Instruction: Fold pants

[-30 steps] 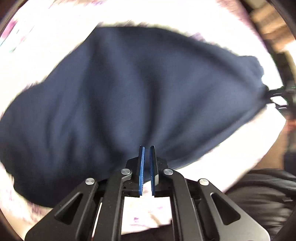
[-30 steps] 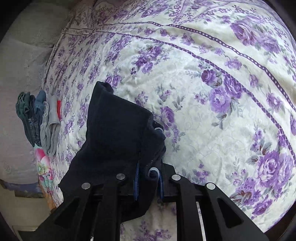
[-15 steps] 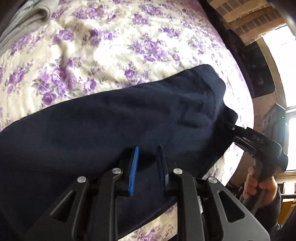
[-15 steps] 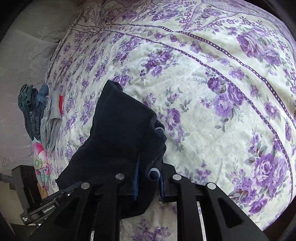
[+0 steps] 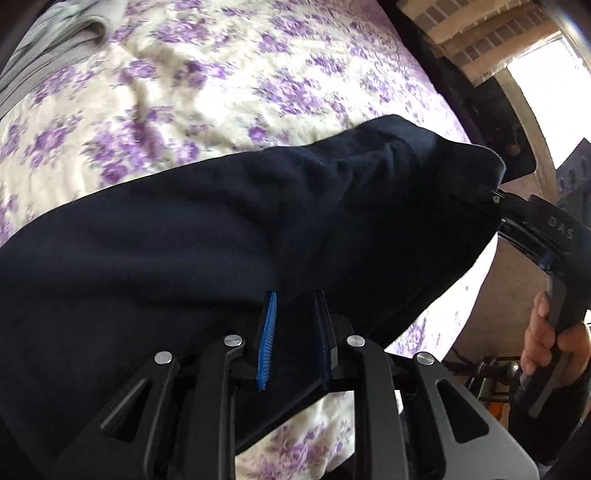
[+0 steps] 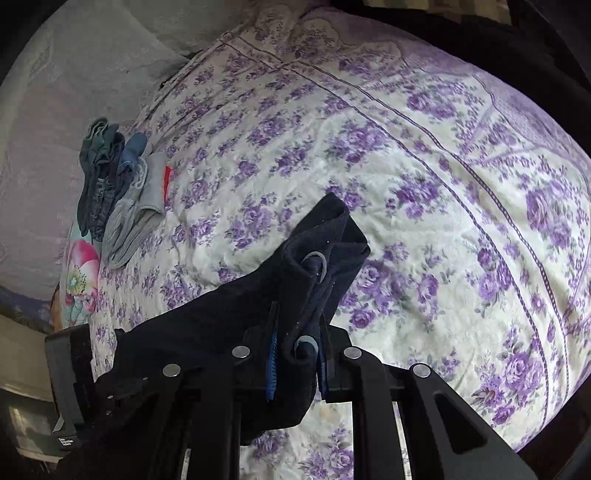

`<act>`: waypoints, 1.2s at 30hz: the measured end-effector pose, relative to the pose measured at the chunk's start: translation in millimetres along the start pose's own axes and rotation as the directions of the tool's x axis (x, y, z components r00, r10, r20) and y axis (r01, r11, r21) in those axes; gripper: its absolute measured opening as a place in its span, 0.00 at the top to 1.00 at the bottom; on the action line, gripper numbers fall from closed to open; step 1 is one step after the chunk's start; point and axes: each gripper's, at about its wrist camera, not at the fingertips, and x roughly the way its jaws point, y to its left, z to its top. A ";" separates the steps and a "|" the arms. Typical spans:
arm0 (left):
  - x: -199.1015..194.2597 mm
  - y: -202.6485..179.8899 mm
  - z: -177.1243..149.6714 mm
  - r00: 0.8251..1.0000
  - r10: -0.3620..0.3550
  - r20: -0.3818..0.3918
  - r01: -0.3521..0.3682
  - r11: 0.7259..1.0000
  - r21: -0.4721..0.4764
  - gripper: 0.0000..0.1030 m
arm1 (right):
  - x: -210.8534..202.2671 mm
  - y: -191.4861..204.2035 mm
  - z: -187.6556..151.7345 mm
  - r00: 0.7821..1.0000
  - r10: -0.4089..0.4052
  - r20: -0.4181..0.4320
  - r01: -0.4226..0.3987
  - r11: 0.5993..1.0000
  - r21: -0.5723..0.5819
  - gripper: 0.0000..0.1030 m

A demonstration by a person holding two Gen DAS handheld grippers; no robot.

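Dark navy pants [image 5: 221,229] stretch across the floral bedspread [image 5: 207,85], hanging between my two grippers. In the left wrist view my left gripper [image 5: 294,295] sits over the pants' near edge. Its blue pads [image 5: 266,339] stand a narrow way apart, with dark cloth showing in the gap but no visible pinch. My right gripper [image 6: 299,314] is shut on the bunched waistband [image 6: 325,236], where a grey drawstring [image 6: 314,258] loops out. That gripper [image 5: 517,218] also shows at the right of the left wrist view, holding the raised pants end, with a person's hand [image 5: 546,332] on its handle.
A row of folded clothes [image 6: 118,192] lies at the far left of the bed [image 6: 424,177], beside a flowered pillow [image 6: 79,273]. Grey garments [image 5: 44,48] lie at the top left of the left wrist view. A bright window [image 5: 546,85] and a brick wall [image 5: 461,33] are beyond the bed's edge.
My left gripper's pads went from almost together to a narrow gap as it slid sideways along the pants. My right gripper rose and rolled, lifting the waistband off the bed.
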 end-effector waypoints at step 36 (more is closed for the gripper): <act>-122.5 277.4 -221.5 0.981 0.111 0.158 0.022 0.749 -0.663 0.81 | 68.8 289.7 -169.7 0.891 0.012 -0.453 -0.373 0.587 -0.719 0.41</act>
